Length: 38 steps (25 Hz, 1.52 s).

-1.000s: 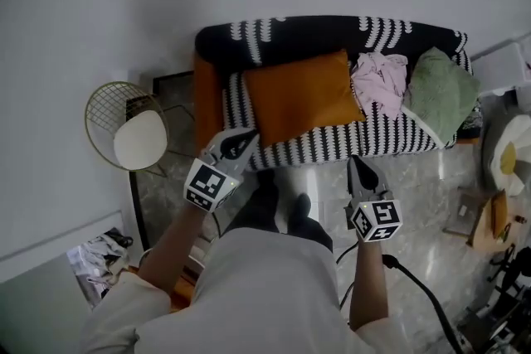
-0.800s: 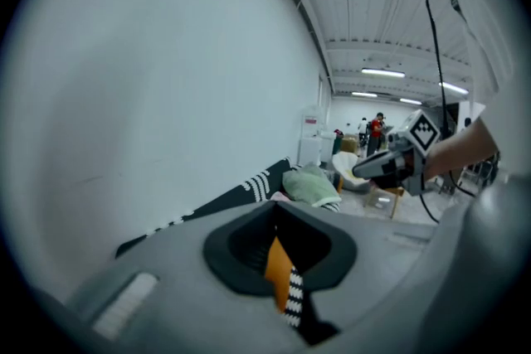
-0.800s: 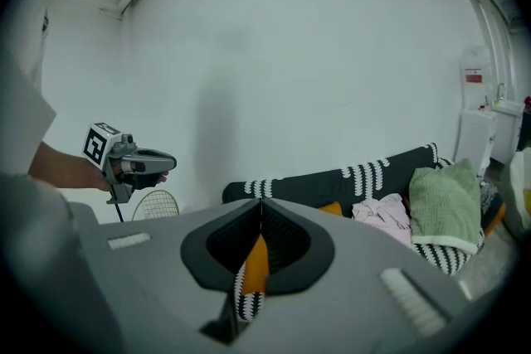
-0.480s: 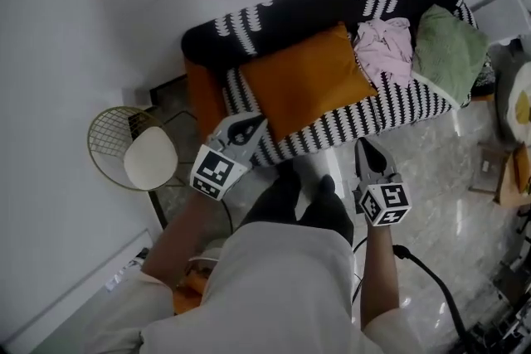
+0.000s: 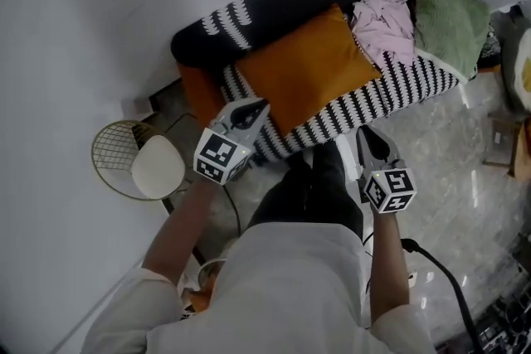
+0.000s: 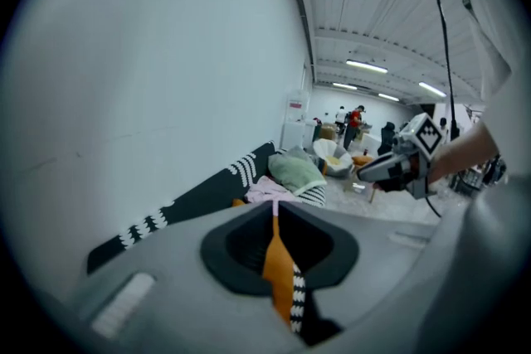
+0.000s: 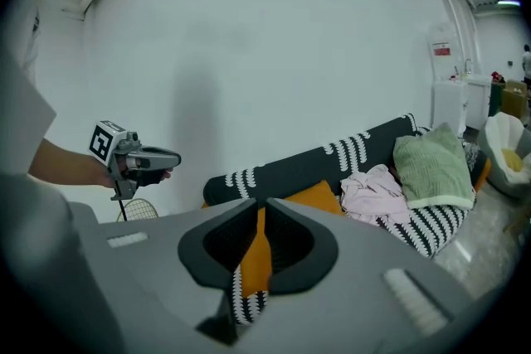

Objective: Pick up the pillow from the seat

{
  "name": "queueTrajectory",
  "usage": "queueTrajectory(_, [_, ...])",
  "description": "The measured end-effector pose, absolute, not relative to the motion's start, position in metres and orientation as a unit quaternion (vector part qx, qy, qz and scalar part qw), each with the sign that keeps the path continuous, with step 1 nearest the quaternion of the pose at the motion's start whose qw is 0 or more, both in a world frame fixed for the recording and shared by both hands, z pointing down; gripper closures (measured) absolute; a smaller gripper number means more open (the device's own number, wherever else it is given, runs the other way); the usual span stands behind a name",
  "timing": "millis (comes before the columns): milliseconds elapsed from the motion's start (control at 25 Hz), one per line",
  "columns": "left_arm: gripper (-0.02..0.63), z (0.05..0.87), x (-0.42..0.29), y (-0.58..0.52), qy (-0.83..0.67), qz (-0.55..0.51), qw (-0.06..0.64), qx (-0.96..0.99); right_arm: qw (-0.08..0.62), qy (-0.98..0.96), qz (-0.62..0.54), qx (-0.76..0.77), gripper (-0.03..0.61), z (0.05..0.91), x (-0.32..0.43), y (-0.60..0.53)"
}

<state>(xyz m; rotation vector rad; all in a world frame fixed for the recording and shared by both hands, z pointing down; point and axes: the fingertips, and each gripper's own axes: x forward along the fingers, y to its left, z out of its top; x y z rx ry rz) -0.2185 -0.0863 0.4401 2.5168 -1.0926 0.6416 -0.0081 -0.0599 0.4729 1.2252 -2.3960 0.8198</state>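
Note:
An orange pillow lies flat on the left half of a black-and-white striped sofa. My left gripper hovers over the sofa's front left corner, just short of the pillow's near corner, and is shut and empty. My right gripper hangs over the floor in front of the sofa's front edge. Its jaws are opening to a narrow slit with nothing between them. In the left gripper view, the pillow shows through the left gripper. In the right gripper view, the pillow lies beyond the right gripper.
A pink cloth and a green cushion fill the sofa's right half. Another orange cushion stands at its left end. A wire stool with a white seat stands left of me. A black cable trails behind the right gripper.
Both grippers have moved toward the sofa, and the left one now reaches its front corner. The right jaws have parted slightly.

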Motion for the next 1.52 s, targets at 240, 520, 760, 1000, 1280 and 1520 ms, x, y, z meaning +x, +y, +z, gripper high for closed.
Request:
queueTrajectory(240, [0.58, 0.466, -0.213, -0.113, -0.381, 0.232, 0.178, 0.877, 0.157, -0.83, 0.315, 0.433, 0.532, 0.507, -0.002, -0.082])
queueTrajectory(520, [0.572, 0.512, -0.202, -0.151, -0.378, 0.248, 0.194, 0.87, 0.161, -0.82, 0.342, 0.43, 0.501, 0.562, 0.008, -0.116])
queueTrajectory(760, [0.557, 0.557, -0.196, -0.18, -0.365, 0.272, 0.2, 0.868, 0.176, -0.81, 0.371, 0.418, 0.463, 0.618, 0.009, -0.132])
queueTrajectory(1000, [0.534, 0.609, -0.19, -0.214, -0.353, 0.289, 0.206, 0.865, 0.182, -0.792, 0.405, 0.419, 0.428, 0.676, 0.012, -0.154])
queueTrajectory(1280, [0.501, 0.671, -0.181, -0.248, -0.329, 0.325, 0.204, 0.863, 0.178, -0.768, 0.442, 0.428, 0.382, 0.738, 0.017, -0.181])
queueTrajectory(1520, [0.471, 0.723, -0.177, -0.282, -0.311, 0.351, 0.208, 0.859, 0.165, -0.732, 0.49, 0.444, 0.339, 0.795, 0.028, -0.2])
